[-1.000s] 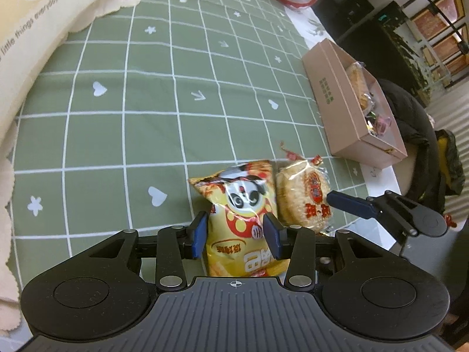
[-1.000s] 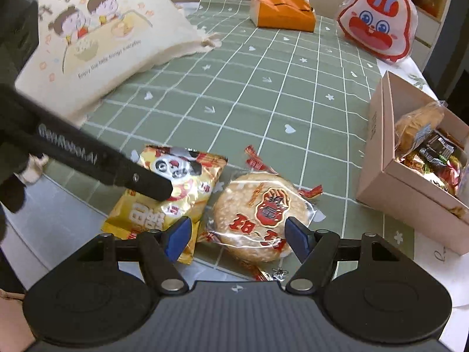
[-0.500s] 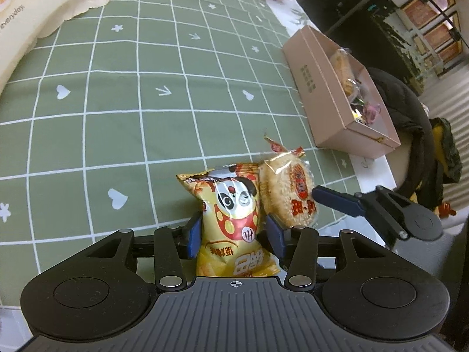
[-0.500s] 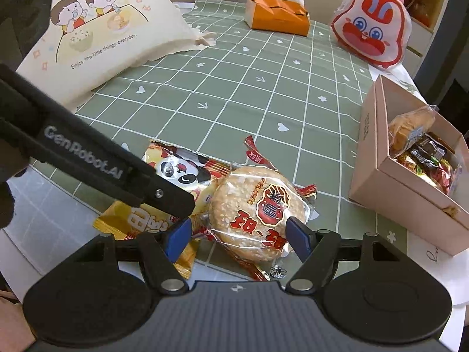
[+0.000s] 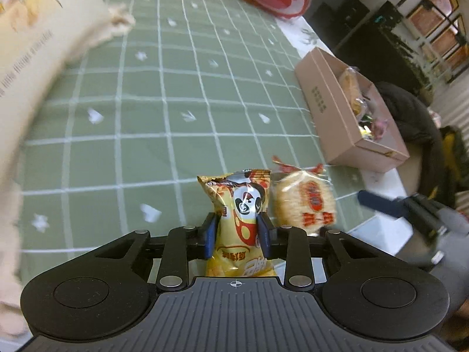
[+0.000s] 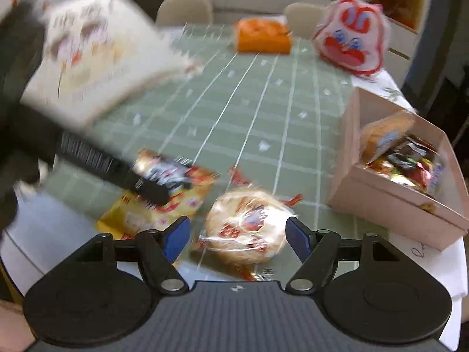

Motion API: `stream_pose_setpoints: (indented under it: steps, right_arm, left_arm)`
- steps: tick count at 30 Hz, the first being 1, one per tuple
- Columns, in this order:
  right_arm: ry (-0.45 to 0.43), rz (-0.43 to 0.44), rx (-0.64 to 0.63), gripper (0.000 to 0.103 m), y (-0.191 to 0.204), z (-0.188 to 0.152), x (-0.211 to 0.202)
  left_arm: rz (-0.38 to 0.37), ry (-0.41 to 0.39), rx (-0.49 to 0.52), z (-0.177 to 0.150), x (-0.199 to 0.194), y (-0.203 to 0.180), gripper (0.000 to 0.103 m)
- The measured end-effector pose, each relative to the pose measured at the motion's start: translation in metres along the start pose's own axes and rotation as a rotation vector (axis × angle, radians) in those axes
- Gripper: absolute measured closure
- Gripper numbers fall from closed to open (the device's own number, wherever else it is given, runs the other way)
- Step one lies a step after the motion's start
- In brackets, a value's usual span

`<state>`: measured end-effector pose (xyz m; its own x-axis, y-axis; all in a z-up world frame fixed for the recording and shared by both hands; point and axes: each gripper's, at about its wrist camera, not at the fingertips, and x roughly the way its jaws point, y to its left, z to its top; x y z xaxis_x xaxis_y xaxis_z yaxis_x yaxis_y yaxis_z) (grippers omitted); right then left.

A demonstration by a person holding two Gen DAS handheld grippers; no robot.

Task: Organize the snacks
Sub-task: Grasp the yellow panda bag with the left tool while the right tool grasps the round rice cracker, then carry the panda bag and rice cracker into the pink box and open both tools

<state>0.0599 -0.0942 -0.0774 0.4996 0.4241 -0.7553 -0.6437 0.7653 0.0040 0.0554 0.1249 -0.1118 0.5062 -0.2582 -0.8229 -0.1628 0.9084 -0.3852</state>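
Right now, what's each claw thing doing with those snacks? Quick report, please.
Left gripper shut on panda snack bag. Right gripper open around rice cracker, not gripping. Snack box sits off to the right, nothing in the way.

Glossy foil snack bag (image 5: 238, 205); matt cardboard box (image 5: 337, 117)

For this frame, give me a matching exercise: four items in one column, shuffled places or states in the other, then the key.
Items:
1. yellow panda snack bag
2. round rice cracker in clear wrapper
3. orange box
4. pink cardboard box

Places or states:
A. far end of the table
B. pinched in the left claw
C. holds wrapped snacks
D. lying between the open right claw fingers

Pairs: 1-B, 2-D, 3-A, 4-C
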Motion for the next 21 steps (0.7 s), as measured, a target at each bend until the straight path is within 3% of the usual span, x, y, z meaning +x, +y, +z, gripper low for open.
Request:
stream_pose_setpoints:
  steps: [4, 8, 13, 17, 21]
  right_arm:
    - [0.045, 0.01, 0.212, 0.029, -0.029, 0.011, 0.008]
    - [0.13, 0.076, 0.412, 0.029, -0.045, 0.008, 0.032]
    - [0.156, 0.038, 0.353, 0.029, -0.025, 0.014, 0.05]
    - [0.163, -0.003, 0.281, 0.023, -0.012, 0.019, 0.062]
    - [0.165, -0.016, 0.271, 0.027, -0.011, 0.021, 0.062]
  left_arm:
    - [0.065, -0.038, 0.005, 0.0, -0.018, 0.005, 0.069]
    - [0.105, -0.045, 0.007, -0.003, -0.027, 0.007, 0.069]
    - [0.094, -0.04, 0.016, -0.01, -0.033, 0.006, 0.069]
    - [0.077, -0.024, 0.031, -0.013, -0.033, 0.006, 0.069]
    - [0.041, -0.002, 0.036, -0.014, -0.031, 0.006, 0.069]
